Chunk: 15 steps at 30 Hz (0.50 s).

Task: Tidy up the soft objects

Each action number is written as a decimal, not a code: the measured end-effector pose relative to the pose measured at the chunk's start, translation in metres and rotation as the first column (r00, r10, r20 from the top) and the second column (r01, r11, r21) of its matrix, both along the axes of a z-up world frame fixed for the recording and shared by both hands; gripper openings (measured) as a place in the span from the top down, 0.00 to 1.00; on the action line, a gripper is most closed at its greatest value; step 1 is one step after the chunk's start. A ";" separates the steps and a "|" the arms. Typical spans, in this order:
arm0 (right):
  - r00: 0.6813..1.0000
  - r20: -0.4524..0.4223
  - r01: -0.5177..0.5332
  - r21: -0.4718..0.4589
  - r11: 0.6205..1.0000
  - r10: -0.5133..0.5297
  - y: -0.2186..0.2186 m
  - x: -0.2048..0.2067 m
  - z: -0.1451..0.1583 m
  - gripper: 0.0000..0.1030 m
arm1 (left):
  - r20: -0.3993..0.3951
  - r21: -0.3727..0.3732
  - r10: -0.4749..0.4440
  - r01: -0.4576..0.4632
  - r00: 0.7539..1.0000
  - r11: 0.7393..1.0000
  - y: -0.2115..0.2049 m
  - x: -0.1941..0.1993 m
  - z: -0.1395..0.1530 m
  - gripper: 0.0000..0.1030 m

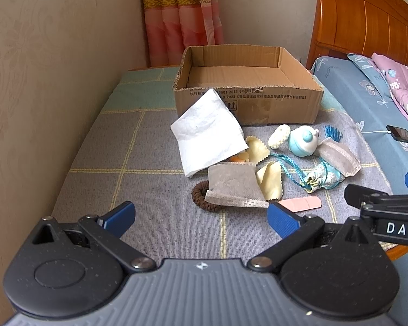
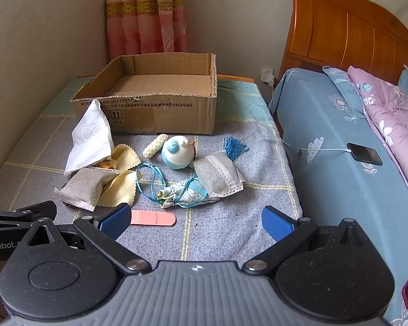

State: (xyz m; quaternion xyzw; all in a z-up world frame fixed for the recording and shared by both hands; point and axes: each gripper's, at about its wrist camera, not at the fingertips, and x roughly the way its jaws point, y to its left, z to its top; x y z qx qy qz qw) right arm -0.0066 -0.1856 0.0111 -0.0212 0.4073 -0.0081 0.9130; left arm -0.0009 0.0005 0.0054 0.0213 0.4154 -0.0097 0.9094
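An open cardboard box (image 1: pixel 247 100) (image 2: pixel 160 111) stands at the back of a cloth-covered table. In front of it lies a heap: a white tissue (image 1: pixel 208 133) (image 2: pixel 91 135), yellow cloths (image 1: pixel 270 182) (image 2: pixel 122 187), grey sachets (image 1: pixel 232 184) (image 2: pixel 217 175), a brown hair tie (image 1: pixel 200 194), a blue-white plush ball (image 1: pixel 303 141) (image 2: pixel 176 152), a drawstring pouch (image 1: pixel 322 178) (image 2: pixel 182 194) and a pink plaster (image 1: pixel 300 203) (image 2: pixel 153 218). My left gripper (image 1: pixel 201 218) is open, short of the hair tie. My right gripper (image 2: pixel 195 221) is open, just short of the plaster.
A wall runs along the table's left side, with a curtain (image 1: pixel 179 19) behind the box. A bed with blue sheet (image 2: pixel 340 141) and wooden headboard (image 2: pixel 348 30) lies right of the table. A phone (image 2: pixel 364 153) on a charging cable rests on the bed.
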 end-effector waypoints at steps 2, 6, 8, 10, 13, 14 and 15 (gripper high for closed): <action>1.000 0.000 0.000 0.000 1.000 0.000 0.000 0.000 0.000 0.00 | -0.001 0.000 0.000 0.000 1.000 1.000 0.000 0.000 0.000 0.01; 1.000 0.004 0.000 -0.001 1.000 0.000 0.000 0.000 0.000 0.00 | 0.001 0.002 -0.001 0.001 1.000 1.000 0.000 0.000 0.000 0.01; 1.000 0.005 0.000 -0.001 1.000 0.000 0.000 0.000 0.001 0.00 | 0.003 0.005 -0.003 0.003 1.000 1.000 0.000 0.001 0.002 0.01; 1.000 0.006 0.000 -0.002 1.000 0.000 0.000 -0.001 0.001 0.00 | 0.004 0.005 -0.004 0.004 1.000 1.000 0.000 0.003 0.004 0.01; 1.000 0.010 -0.001 -0.005 1.000 0.001 0.000 0.000 0.001 0.00 | 0.010 0.006 -0.009 0.009 1.000 1.000 -0.001 0.005 0.005 0.01; 1.000 0.010 -0.002 -0.005 1.000 0.002 0.000 0.000 0.001 0.00 | 0.014 0.007 -0.012 0.012 1.000 1.000 -0.001 0.004 0.005 0.01; 1.000 0.011 -0.002 -0.006 1.000 0.002 0.000 0.000 0.001 0.00 | 0.018 0.007 -0.017 0.017 1.000 1.000 -0.001 0.004 0.006 0.01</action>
